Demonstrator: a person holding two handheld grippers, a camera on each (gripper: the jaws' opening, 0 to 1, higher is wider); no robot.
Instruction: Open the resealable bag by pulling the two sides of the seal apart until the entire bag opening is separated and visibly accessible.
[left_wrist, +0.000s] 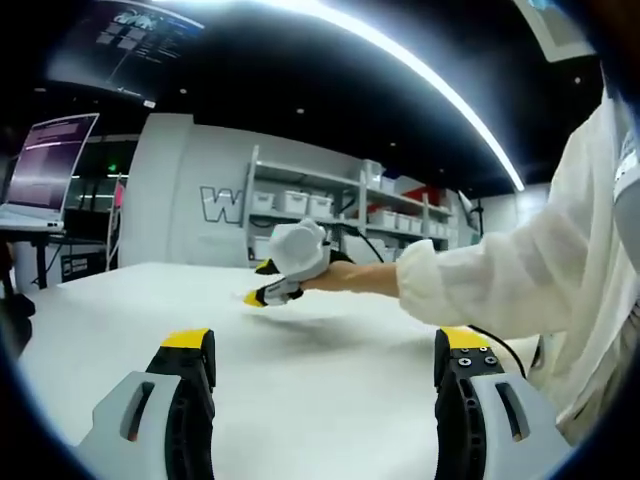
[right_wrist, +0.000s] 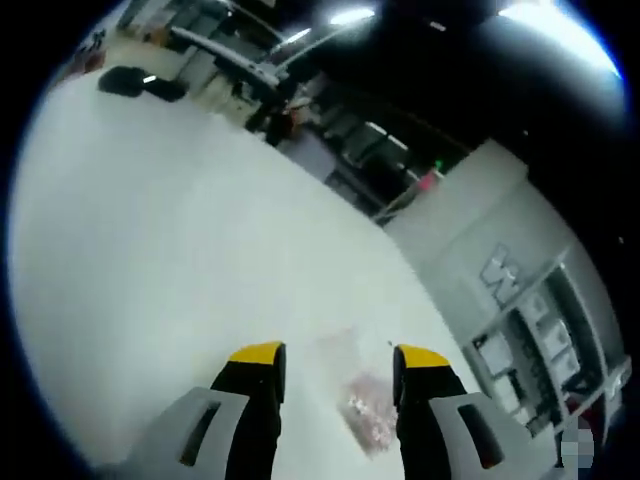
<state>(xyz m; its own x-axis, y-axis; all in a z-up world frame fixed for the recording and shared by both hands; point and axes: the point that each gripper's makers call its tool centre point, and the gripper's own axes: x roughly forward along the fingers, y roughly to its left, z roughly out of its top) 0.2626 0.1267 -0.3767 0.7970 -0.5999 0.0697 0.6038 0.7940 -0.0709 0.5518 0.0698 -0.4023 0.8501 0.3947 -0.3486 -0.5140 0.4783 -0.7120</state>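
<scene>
A clear resealable bag (right_wrist: 365, 412) with pinkish contents lies flat on the white table (right_wrist: 150, 250), just ahead of my right gripper (right_wrist: 338, 365). Its near part sits between the two yellow-tipped jaws, which stand apart and hold nothing. From the left gripper view, the right gripper (left_wrist: 262, 283) hovers low over the middle of the table, held by a hand in a white sleeve (left_wrist: 490, 275). My left gripper (left_wrist: 325, 350) is wide open near the table's front, with only bare tabletop between its jaws.
A laptop (left_wrist: 45, 175) stands on a stand at the left. Shelves with white bins (left_wrist: 320, 205) line the back wall. A dark object (right_wrist: 140, 82) rests at the table's far corner. The person's white-clad body (left_wrist: 600, 300) is close on the right.
</scene>
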